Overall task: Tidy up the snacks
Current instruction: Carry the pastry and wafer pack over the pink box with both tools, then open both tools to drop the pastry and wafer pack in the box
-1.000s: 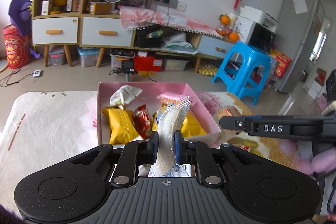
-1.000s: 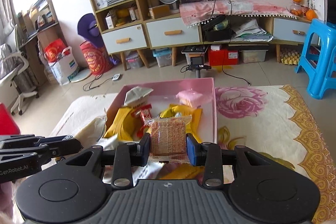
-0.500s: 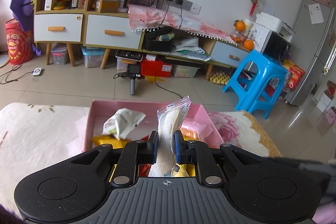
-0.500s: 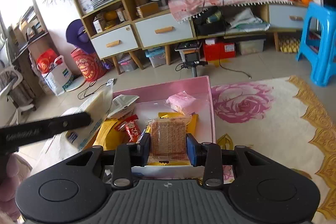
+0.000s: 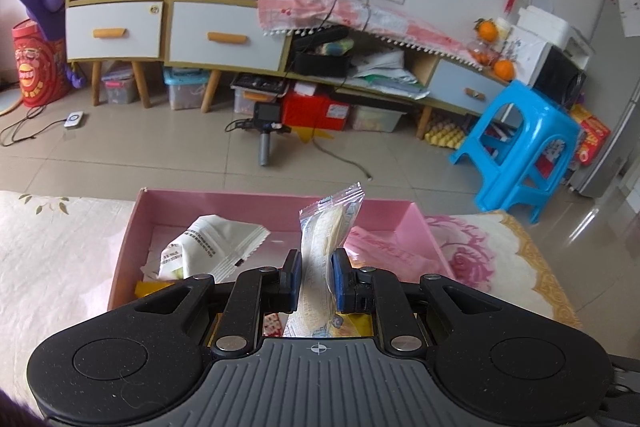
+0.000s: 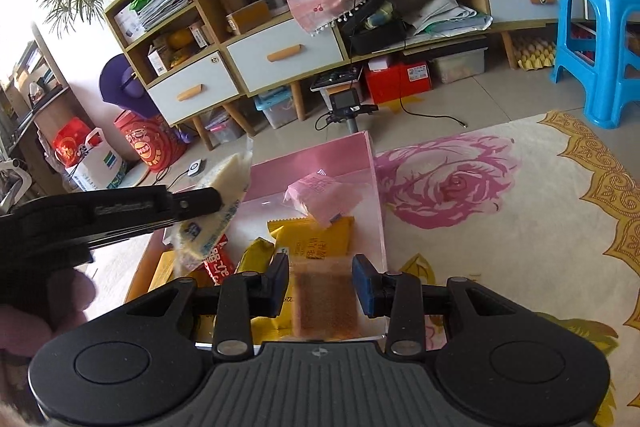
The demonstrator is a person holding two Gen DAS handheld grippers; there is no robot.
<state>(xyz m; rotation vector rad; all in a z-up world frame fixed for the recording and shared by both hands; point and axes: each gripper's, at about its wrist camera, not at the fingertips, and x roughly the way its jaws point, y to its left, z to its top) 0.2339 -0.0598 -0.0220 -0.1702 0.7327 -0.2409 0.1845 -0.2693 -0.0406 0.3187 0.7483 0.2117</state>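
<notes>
Inside pink box (image 6: 376, 187): pink pack (image 6: 320, 197), perhaps wafers (image 6: 326, 301).

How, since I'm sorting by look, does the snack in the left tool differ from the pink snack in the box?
The clear snack shows pale contents; the pink snack is opaque. The clear snack stands upright, pinched in the left tool; the pink snack lies loose in the box. Both are sealed single packets.
</notes>
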